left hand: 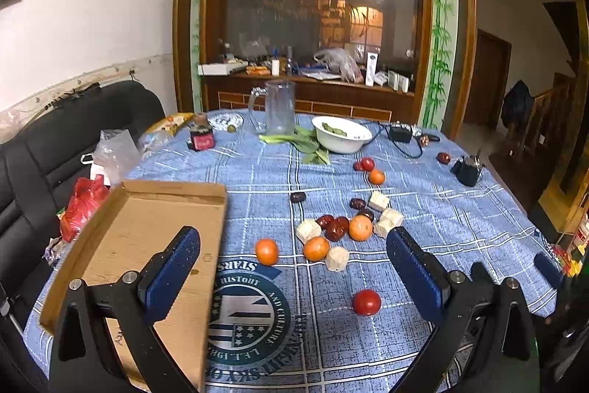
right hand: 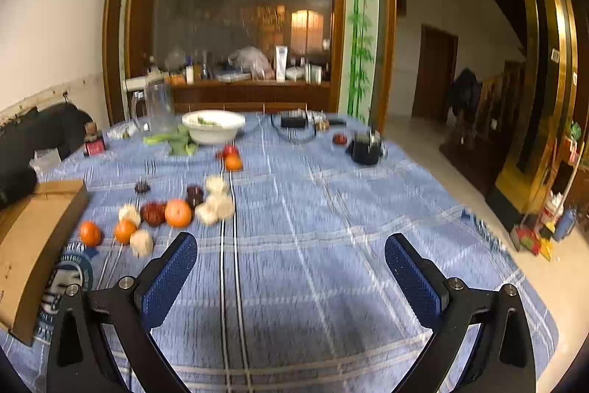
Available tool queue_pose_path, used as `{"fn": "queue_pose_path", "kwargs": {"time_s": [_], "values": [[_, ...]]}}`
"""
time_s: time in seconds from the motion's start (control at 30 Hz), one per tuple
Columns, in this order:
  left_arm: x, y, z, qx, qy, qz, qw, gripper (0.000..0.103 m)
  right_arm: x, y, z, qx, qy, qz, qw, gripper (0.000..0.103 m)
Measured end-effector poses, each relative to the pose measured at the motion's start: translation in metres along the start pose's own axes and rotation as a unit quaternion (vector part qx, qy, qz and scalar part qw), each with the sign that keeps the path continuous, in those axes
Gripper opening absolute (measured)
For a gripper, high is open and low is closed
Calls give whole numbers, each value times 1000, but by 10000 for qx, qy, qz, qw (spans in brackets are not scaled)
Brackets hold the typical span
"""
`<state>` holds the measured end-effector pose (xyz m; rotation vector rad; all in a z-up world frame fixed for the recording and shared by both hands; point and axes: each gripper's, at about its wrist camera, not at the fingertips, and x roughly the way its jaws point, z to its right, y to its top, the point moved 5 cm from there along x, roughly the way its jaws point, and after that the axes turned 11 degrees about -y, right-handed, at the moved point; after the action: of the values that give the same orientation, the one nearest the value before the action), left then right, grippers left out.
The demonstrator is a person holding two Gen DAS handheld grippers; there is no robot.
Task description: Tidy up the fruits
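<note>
Several fruits lie loose on the blue checked tablecloth: oranges, a red tomato, dark red dates and pale cut chunks. A shallow cardboard tray stands empty at the left. My left gripper is open and empty, hovering above the cloth in front of the pile. My right gripper is open and empty, to the right of the pile; the oranges and tray show at its left.
A white bowl, a glass pitcher and greens stand at the back. A black charger with cable and a small black item lie back right. A black sofa with bags is on the left.
</note>
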<state>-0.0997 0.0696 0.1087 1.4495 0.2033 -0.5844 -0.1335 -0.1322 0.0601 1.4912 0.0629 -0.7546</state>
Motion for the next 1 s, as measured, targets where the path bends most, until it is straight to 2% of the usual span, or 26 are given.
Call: {"fn": "queue_pose_path", "kwargs": {"time_s": [0.27,0.57,1.0], "values": [[-23,1,-1,-26,58,144,9999,101,-23,-12,-9,47,267,30,9996,103],[-37,-6,3,60,-53,222,9997,101,-36,-18,-16,-36,443,42,9990,103],[-29,-18,1,-15,-170,-6,9999,101,-43,-27,-31,-249,635,31,9977,103]]}}
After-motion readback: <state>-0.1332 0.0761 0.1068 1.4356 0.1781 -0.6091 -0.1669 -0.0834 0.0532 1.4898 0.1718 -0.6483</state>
